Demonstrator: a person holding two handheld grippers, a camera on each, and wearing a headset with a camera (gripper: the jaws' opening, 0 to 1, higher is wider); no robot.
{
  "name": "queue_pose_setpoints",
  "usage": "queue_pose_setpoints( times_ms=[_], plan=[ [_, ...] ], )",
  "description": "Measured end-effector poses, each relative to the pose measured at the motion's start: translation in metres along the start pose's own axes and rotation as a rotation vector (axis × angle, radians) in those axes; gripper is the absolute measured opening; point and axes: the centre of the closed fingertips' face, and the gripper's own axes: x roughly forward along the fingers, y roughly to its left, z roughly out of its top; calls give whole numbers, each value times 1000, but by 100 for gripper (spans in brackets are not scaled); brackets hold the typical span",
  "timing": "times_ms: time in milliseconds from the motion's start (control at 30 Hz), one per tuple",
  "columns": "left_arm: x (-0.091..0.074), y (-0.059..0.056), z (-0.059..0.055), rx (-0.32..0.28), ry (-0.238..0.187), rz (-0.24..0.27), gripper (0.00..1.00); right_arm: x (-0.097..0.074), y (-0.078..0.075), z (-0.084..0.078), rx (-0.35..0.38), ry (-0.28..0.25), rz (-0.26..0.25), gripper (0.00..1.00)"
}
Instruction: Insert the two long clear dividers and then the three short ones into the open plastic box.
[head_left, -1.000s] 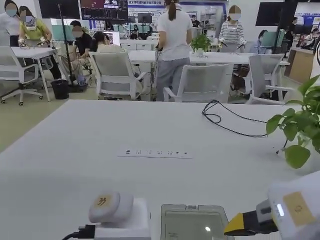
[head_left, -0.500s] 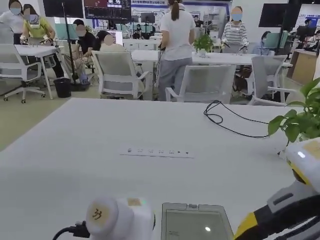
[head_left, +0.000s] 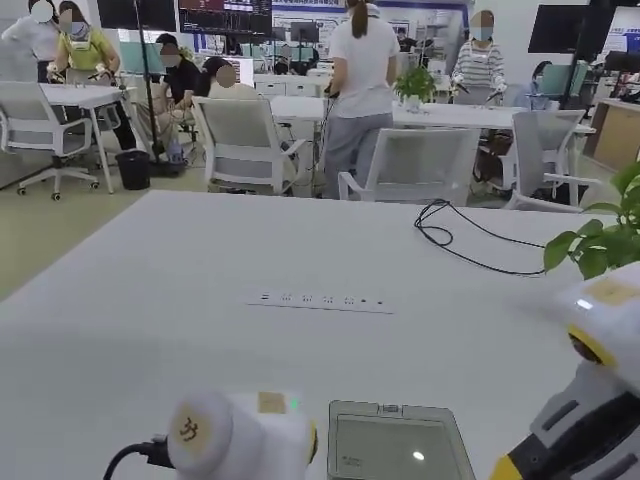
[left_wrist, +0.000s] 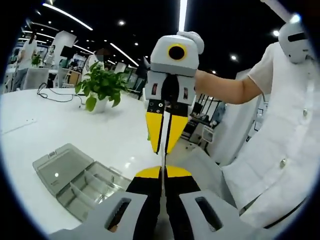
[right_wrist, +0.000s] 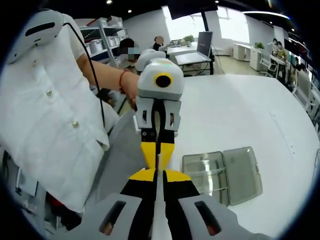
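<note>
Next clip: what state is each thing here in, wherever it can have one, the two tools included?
left tool: shut on the clear divider, which shows edge-on as a thin strip.
right tool: shut on the same strip, facing the left tool.
plastic box: open, with seated dividers splitting it into compartments.
lid: folded back flat.

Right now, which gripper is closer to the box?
Left, narrowly. The left gripper sits just off the box's left edge. The right gripper is off its right corner, slightly farther. Their tips almost meet on the box's near side.
</note>
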Motion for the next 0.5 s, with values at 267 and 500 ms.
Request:
queue_pose_setpoints(
  times_ms=[267,500],
  plan=[
    [-2,-2,-1,37,8,-5,0,4,8,2,14,-3,35,4],
    [-3,-2,-4,57,23,-1,0,6,9,1,14,0,49,3]
  ],
)
